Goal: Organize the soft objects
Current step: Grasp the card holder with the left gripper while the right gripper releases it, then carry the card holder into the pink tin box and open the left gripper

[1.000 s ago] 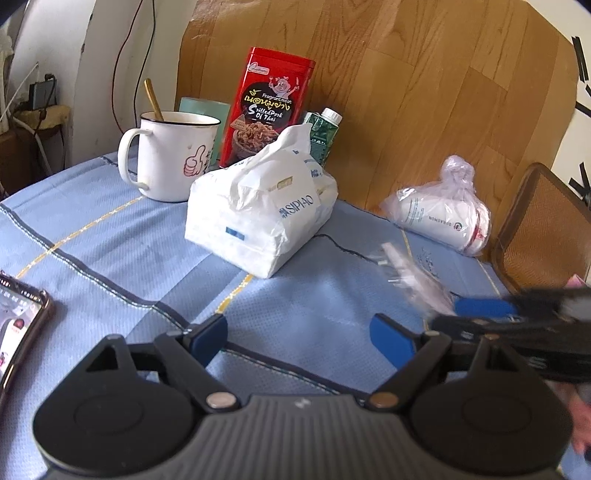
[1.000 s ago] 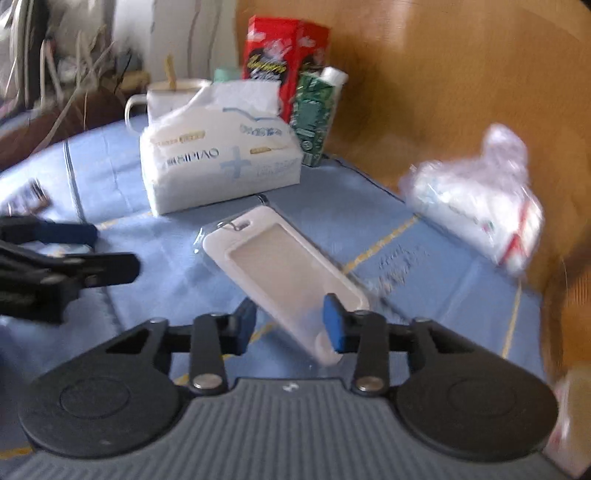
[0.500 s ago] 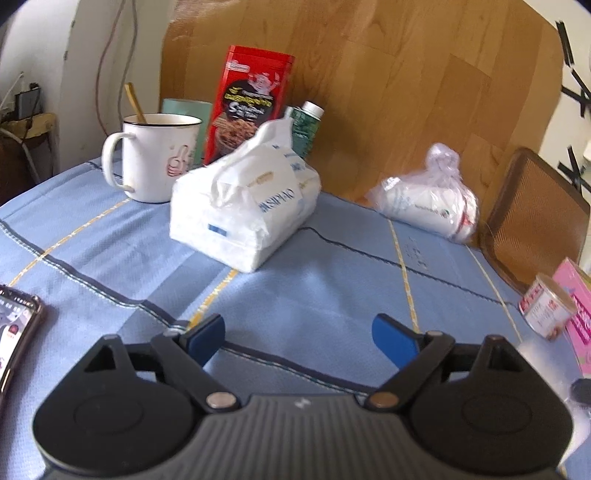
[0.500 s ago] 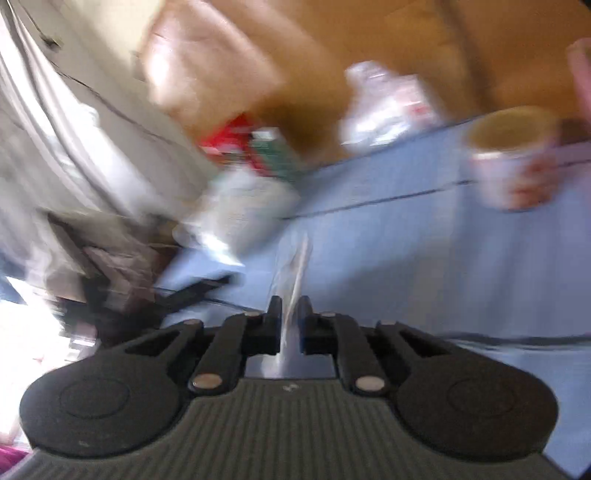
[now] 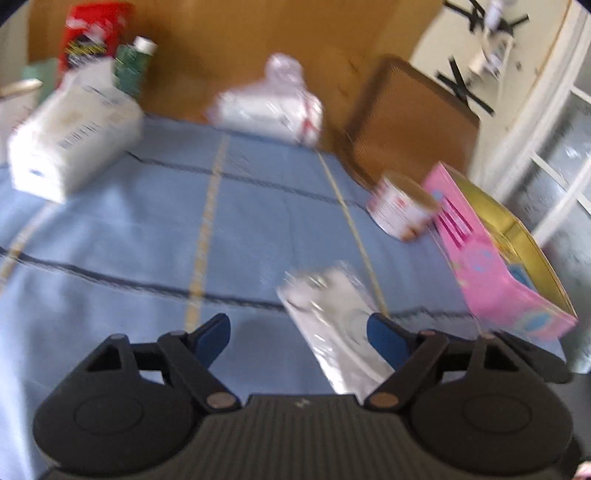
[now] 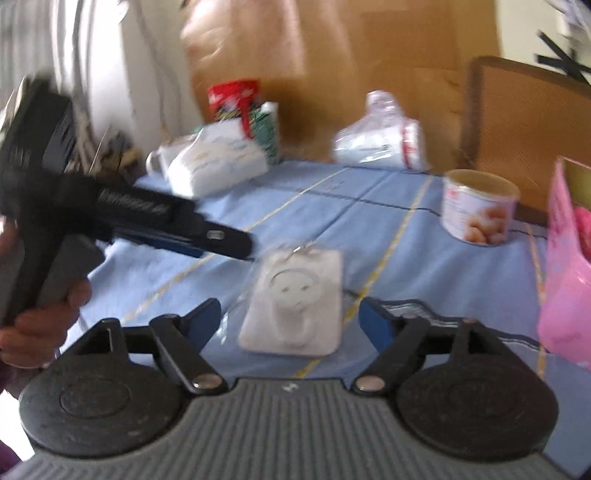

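Both views are motion-smeared: print on the tissue pack (image 5: 74, 136) and red box (image 5: 92, 35) is unreadable, and the mug (image 5: 14, 99) is cut off by the left wrist view's left edge. The white packet (image 5: 332, 325) runs under the left gripper (image 5: 297, 334) body, its near end hidden. In the right wrist view the pink box (image 6: 565, 266) is clipped at the right edge and the can (image 6: 478, 206) label is too blurred to read.

Bench (image 6: 424, 258): covered by a blue cloth with dark and yellow stripes. Laid directly on it: white packaged pouch (image 6: 295, 302), flat, near edge; tissue pack (image 6: 218, 162), far left; tied plastic bag (image 6: 380, 144), far centre; tin can (image 6: 478, 206), upright, right; pink box (image 5: 491, 258), right edge, just beside the can.
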The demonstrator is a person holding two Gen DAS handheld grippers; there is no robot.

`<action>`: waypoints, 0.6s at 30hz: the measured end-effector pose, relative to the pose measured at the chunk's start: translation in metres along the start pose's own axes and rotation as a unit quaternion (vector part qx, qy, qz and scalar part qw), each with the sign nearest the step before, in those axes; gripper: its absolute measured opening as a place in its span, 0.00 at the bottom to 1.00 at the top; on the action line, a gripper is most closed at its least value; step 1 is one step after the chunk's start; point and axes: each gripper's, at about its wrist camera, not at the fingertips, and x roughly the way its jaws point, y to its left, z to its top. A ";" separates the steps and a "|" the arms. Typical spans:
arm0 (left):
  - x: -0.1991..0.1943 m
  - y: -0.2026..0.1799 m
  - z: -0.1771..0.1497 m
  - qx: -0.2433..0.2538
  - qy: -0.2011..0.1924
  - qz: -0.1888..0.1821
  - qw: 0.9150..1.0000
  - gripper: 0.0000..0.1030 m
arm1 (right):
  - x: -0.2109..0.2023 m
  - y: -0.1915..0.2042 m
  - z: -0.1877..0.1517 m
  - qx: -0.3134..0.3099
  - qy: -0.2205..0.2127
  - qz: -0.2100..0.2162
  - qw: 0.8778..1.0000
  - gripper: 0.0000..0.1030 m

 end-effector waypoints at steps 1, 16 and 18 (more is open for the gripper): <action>0.004 -0.003 -0.002 -0.002 0.008 -0.008 1.000 0.81 | 0.002 0.000 -0.001 -0.006 0.007 0.001 1.000 0.83; 0.004 -0.055 0.002 0.037 -0.010 -0.067 0.997 0.67 | -0.009 -0.001 -0.009 0.005 -0.039 -0.066 0.997 0.32; 0.005 -0.065 0.005 0.048 -0.012 -0.069 0.996 0.67 | -0.011 -0.006 -0.008 0.006 -0.045 -0.077 0.996 0.32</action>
